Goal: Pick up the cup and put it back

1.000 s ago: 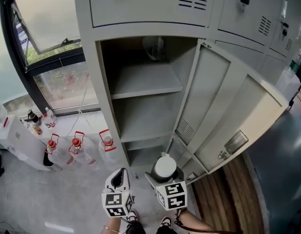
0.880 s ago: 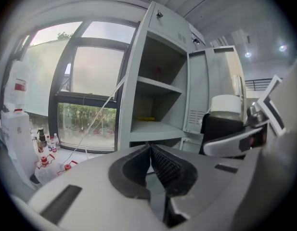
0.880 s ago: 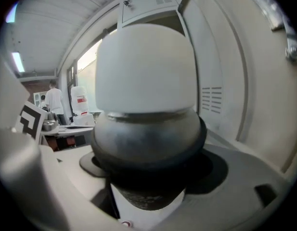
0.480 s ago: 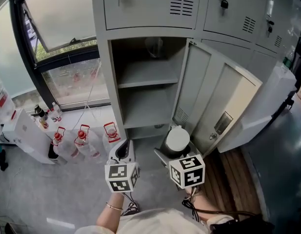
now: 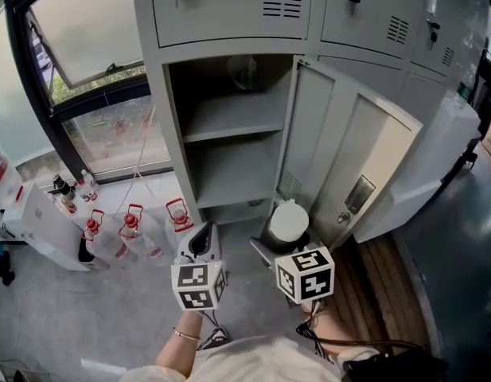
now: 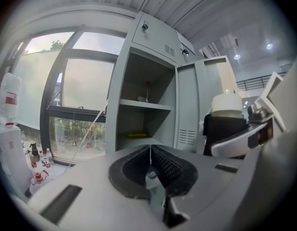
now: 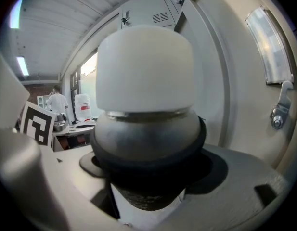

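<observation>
The cup [image 5: 289,221] has a white lid and a dark metal body. My right gripper [image 5: 286,239] is shut on it, both pads around the body [image 7: 144,143], and holds it upright below the open grey locker [image 5: 175,134]. In the left gripper view the cup [image 6: 227,117] shows at the right. My left gripper [image 5: 199,243] hangs beside it to the left. Its jaws [image 6: 149,163] are shut with nothing between them. The locker's two shelves [image 5: 229,122] are bare in front; a clear glass thing [image 5: 243,70] stands at the back of the top compartment.
The locker door [image 5: 344,161] swings out to the right, close to the cup. Several clear bottles with red caps [image 5: 130,229] stand on the floor at the left, under a window [image 5: 86,46]. Wooden boards [image 5: 384,293] lie at the right.
The view has drawn back from the locker and both grippers sit higher in the picture. The cup stays in the right gripper. Little differs over the last half second.
</observation>
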